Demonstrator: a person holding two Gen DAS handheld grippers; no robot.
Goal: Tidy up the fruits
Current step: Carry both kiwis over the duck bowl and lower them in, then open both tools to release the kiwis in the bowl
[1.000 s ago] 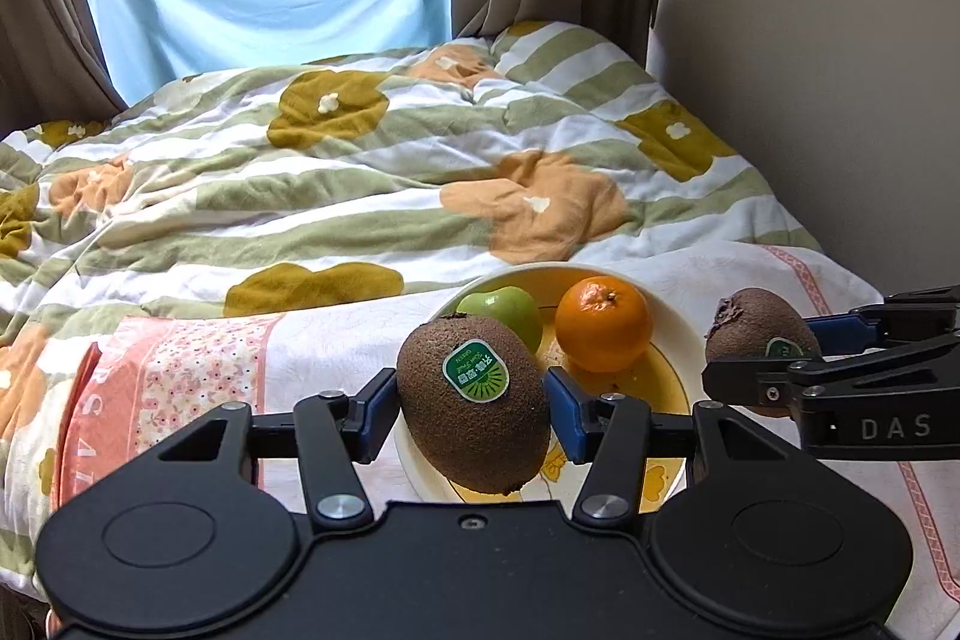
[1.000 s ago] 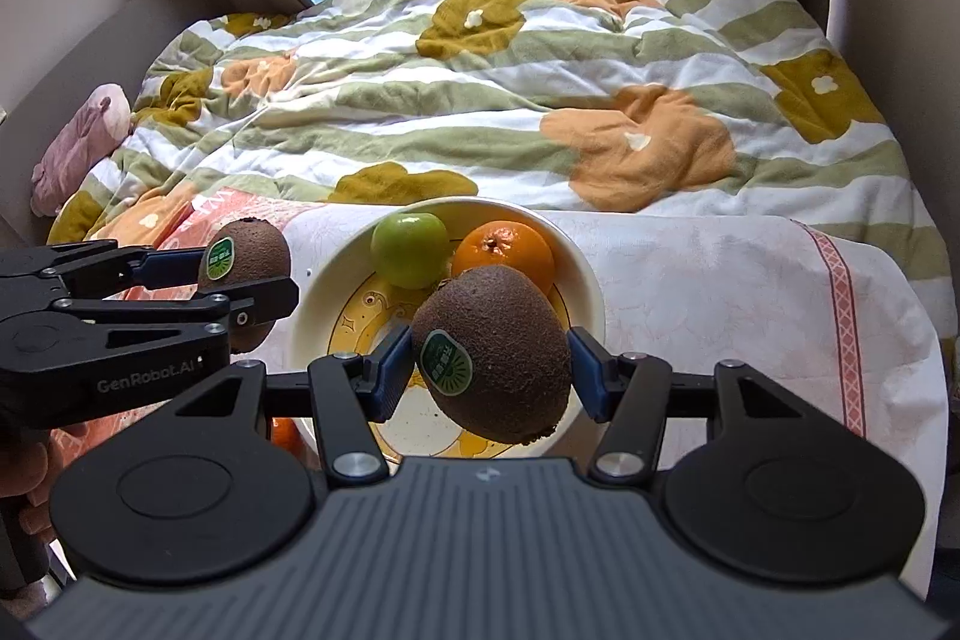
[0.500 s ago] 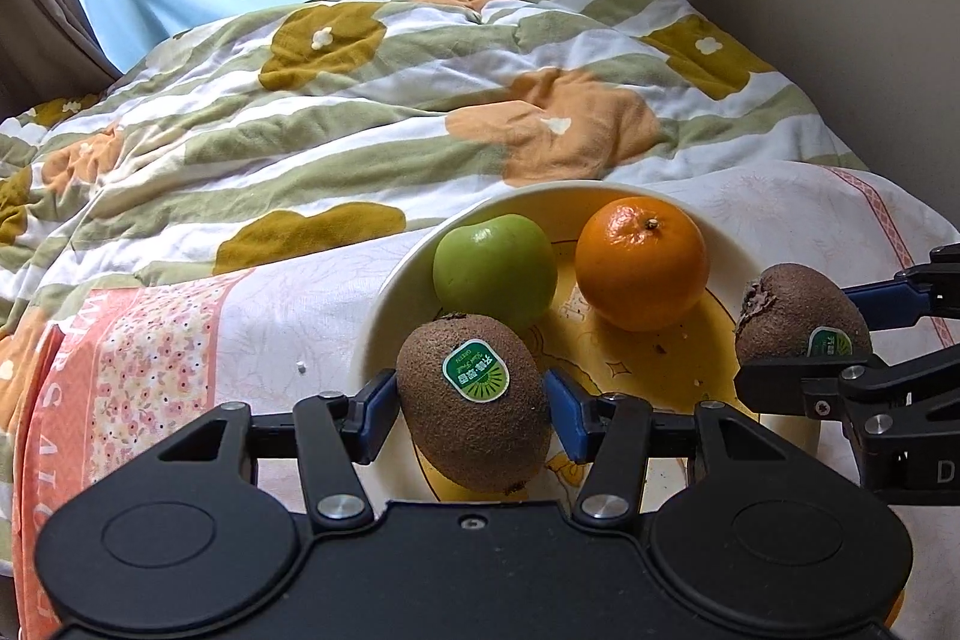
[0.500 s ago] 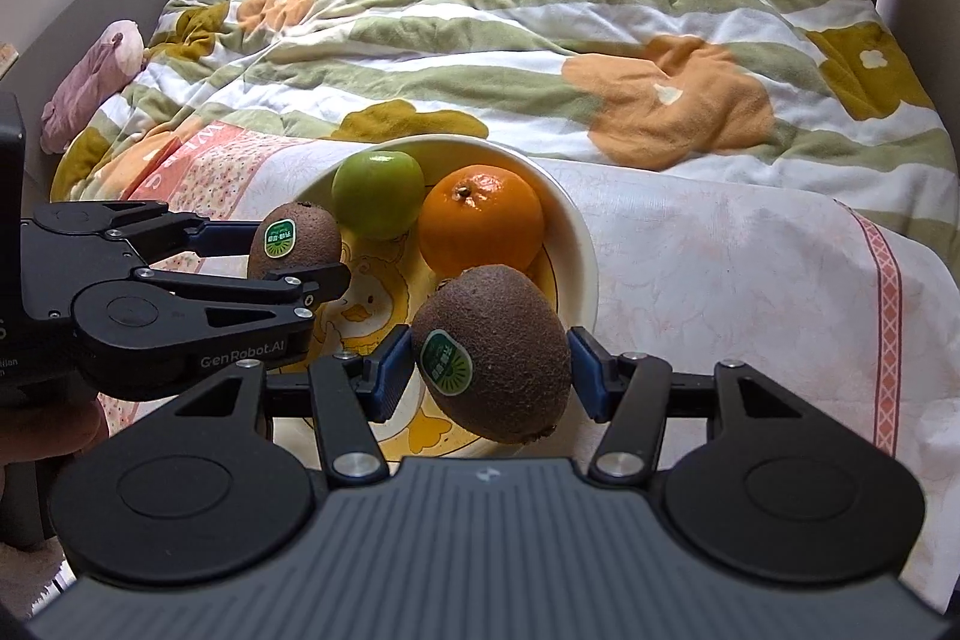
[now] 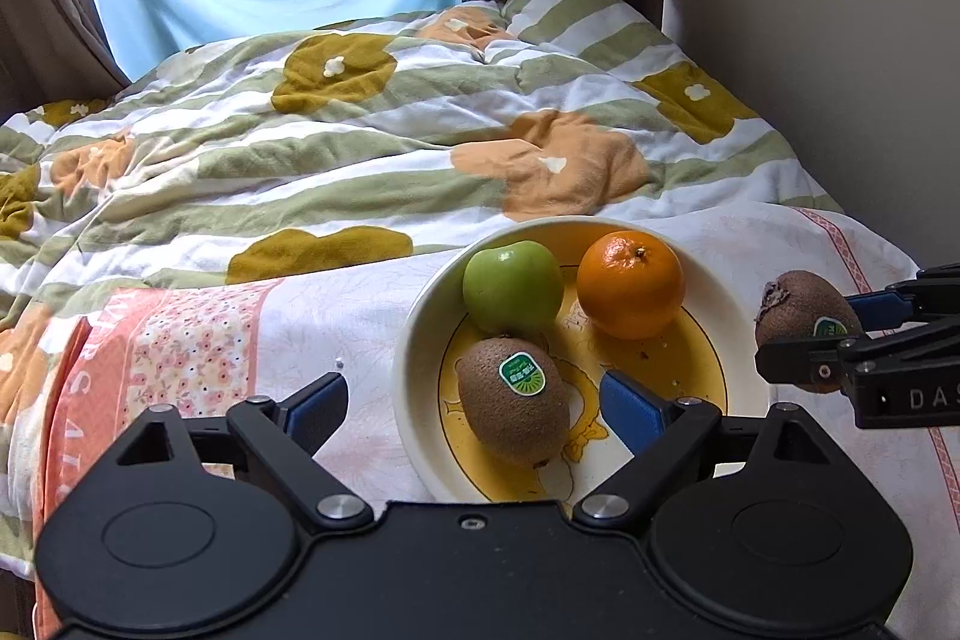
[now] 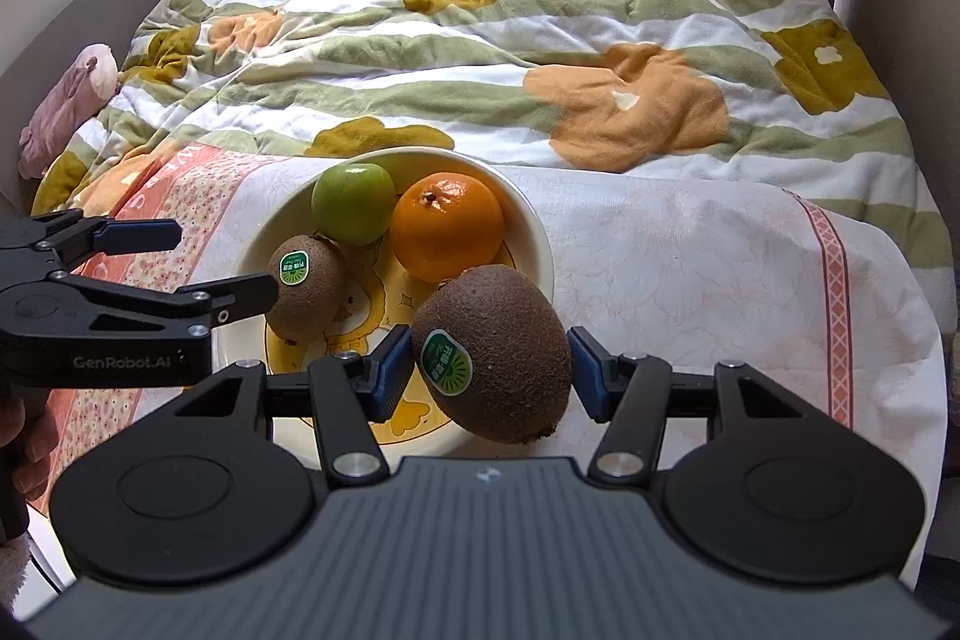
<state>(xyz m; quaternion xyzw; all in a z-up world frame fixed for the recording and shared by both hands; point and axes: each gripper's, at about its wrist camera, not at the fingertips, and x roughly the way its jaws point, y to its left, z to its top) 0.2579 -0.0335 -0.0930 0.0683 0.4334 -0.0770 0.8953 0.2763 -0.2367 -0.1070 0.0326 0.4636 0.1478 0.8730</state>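
Jaws of the left gripper (image 5: 474, 403) had just been opening, wide and clear of the kiwi (image 5: 513, 400) lying between them in the bowl (image 5: 414, 400). Right gripper (image 6: 489, 370) clamped a second kiwi (image 6: 495, 352), hiding the bowl's near rim.

Bed (image 5: 750, 142): it fills your view from the window end down to the near edge.
Quilt (image 5: 360, 148): you see it rumpled over the far part, striped green and white with mustard and orange flowers.
Cloth (image 6: 690, 268): pale with pink borders, spread over the near end, its far edge overlapping the quilt.
Plate (image 5: 414, 400): it sits on the cloth, at 5 o'clock in your left view.
Plush toy (image 6: 66, 106): pink, at 9 o'clock in your right view, by the quilt's edge.
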